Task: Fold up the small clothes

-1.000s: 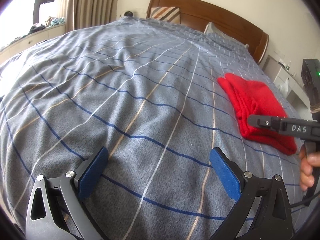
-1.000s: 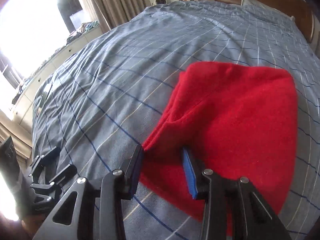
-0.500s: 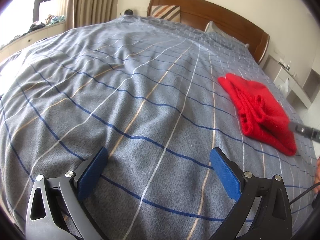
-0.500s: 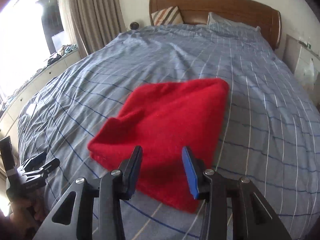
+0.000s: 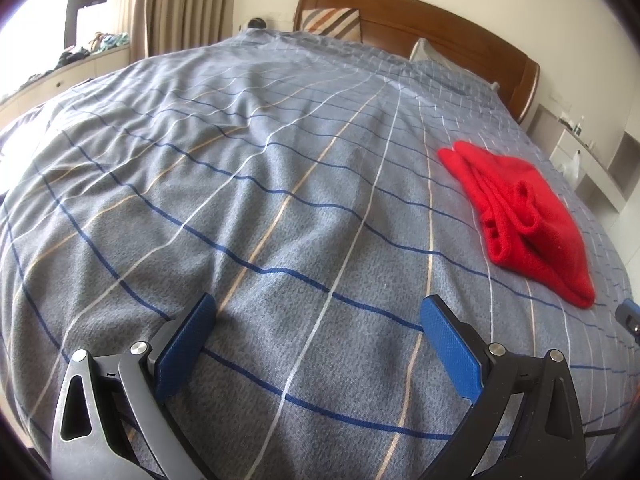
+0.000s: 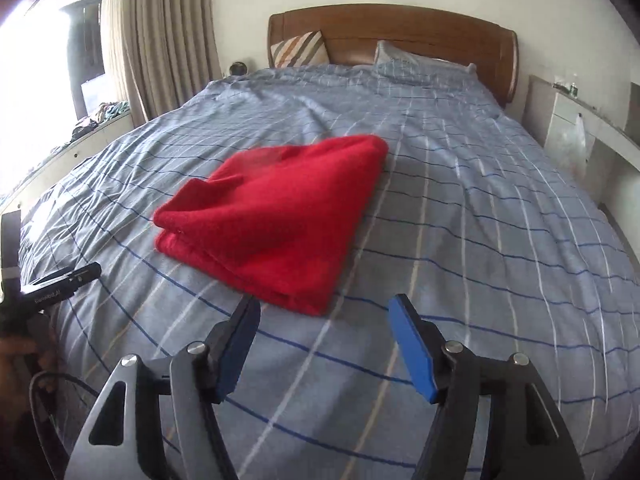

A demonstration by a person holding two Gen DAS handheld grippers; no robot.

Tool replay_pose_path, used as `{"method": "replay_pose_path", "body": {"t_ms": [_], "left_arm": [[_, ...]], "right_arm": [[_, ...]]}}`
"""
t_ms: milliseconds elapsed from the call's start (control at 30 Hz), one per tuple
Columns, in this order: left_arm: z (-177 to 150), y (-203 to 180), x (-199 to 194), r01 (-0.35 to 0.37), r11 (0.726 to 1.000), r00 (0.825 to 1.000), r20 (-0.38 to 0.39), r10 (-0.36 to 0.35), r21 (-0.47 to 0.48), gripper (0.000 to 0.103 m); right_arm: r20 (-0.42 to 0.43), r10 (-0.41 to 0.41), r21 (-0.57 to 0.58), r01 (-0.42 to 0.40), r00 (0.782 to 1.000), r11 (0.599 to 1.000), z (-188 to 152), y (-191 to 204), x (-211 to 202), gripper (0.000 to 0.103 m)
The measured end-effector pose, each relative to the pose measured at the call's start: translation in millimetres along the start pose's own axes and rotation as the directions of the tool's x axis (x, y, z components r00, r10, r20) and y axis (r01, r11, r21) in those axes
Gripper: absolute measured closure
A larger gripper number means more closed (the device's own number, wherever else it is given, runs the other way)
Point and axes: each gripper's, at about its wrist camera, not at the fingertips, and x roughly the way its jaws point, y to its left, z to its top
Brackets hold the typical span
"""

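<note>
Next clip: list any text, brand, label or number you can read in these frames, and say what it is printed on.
White lettering on the black body of the left gripper, seen at the left edge of the right wrist view: too blurred to read.
Red folded knit garment, grey checked bed cover, brown wooden headboard: no text visible.

Right gripper [image 5: 631, 317] cut off by frame edge, beyond red cloth's [image 5: 520, 216] near corner; jaws unseen there. Items on windowsill [image 6: 100, 114] left of bed [image 6: 460, 200] too small to identify.
</note>
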Motion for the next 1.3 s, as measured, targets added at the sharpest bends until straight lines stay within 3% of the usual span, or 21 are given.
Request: {"method": "replay_pose_path", "body": {"t_ms": [200, 400, 733, 1300], "left_arm": [[0.1, -0.8, 0.7, -0.007, 1.000, 1.000, -0.002, 0.007, 0.004, 0.001], [0.1, -1.8, 1.3, -0.009, 1.000, 1.000, -0.002, 0.009, 0.006, 0.001], [-0.3, -3.1, 2.4, -0.015, 1.000, 1.000, -0.004, 0.015, 0.008, 0.001], [-0.1, -4.7, 4.1, -0.020, 1.000, 1.000, -0.005, 0.020, 0.011, 0.001]], "right_arm": [[0.001, -0.070, 0.167, 0.069, 0.998, 0.984, -32.0, -38.9, -11.8, 0.036], [0.019, -0.112, 0.248, 0.104, 0.994, 0.963, -56.2, -50.2, -24.7, 0.030], [0.006, -0.105, 0.244, 0.101, 0.994, 0.964, -72.4, -48.1, -16.7, 0.021], [0.021, -0.095, 0.254, 0.086, 0.995, 0.963, -77.4, -53.5, -15.4, 0.018]]}}
